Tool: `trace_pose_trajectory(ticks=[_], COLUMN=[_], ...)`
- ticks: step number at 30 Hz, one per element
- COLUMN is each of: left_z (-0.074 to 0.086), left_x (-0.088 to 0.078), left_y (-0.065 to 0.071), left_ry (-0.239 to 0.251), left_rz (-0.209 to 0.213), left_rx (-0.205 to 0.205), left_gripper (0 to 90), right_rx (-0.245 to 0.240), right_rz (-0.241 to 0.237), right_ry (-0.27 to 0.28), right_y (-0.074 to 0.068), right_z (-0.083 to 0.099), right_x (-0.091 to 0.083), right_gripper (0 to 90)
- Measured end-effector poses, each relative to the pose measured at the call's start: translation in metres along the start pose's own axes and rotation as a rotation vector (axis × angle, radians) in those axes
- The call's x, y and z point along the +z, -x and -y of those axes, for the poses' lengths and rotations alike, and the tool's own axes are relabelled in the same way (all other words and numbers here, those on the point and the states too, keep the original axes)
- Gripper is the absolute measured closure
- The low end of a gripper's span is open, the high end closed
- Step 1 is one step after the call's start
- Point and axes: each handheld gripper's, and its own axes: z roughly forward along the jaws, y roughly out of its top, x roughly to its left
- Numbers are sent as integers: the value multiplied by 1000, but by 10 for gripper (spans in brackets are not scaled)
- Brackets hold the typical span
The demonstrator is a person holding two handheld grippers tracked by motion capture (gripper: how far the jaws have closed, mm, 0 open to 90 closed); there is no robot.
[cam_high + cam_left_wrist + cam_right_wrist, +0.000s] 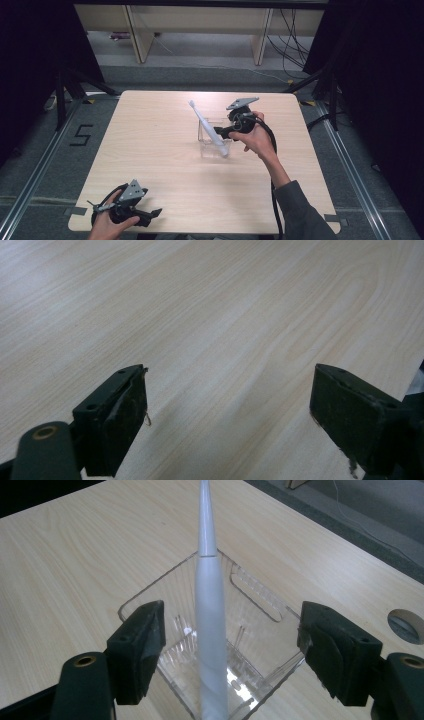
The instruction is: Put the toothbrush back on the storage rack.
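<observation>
The right tool (pixel 227 650) stands with its jaws apart, one on each side of a white plastic electric toothbrush (pixel 210 625) without pressing on it; the toothbrush leans upright in a clear, square acrylic holder (pixel 260 605) directly ahead of and below those jaws, its slim neck rising away from the tool. In the high view the same right tool (pixel 223 132) sits just beside the holder (pixel 212 135) on the pale wood-grain counter (pixel 150 150), with the toothbrush (pixel 207 127) tilted toward the far left. The toothbrush looks light, stiff and smooth, so it would likely slip in a loose pinch; the thicker handle body between the jaws is the sound place to take hold, not the thin neck. The holder seems light and hard, and may slide or tip if nudged. The left tool (pixel 230 425) rests well apart near the counter's near edge, jaws wide with nothing between them.
</observation>
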Motion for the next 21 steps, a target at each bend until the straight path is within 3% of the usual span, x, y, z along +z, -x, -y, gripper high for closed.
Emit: trace_pose_trajectory(ticks=[4,5,7,11,12,13,14,15,19,21], left_z=[0,0,0,0,0,0,0,0,0,0], left_x=[0,1,1,1,1,1,0,0,0,0], left_y=[1,2,1,1,2,2,0,0,1,1], left_ry=[6,18,14,14,16,16,0,0,8,9], left_rz=[1,6,4,5,6,6,-3,-4,3,4], left_rx=[-5,-20,-15,-17,-20,-19,-1,1,-11,-11], left_gripper=[149,149,149,150,149,150,150,150,149,149], right_rx=[-1,-6,10,1,8,8,13,-11,6,-9], right_rz=[1,7,0,4,-8,-6,-4,-1,-12,-6], right_ry=[2,29,11,46,22,32,33,37,44,58], right_y=[1,1,1,1,1,1,1,3,1,2], right_z=[1,3,3,6,6,7,8,8,12,13], right_x=[-5,-4,-8,-10,-12,-12,-12,-13,-17,-18], right_gripper=[282,282,282,282,282,281,279,279,279,279])
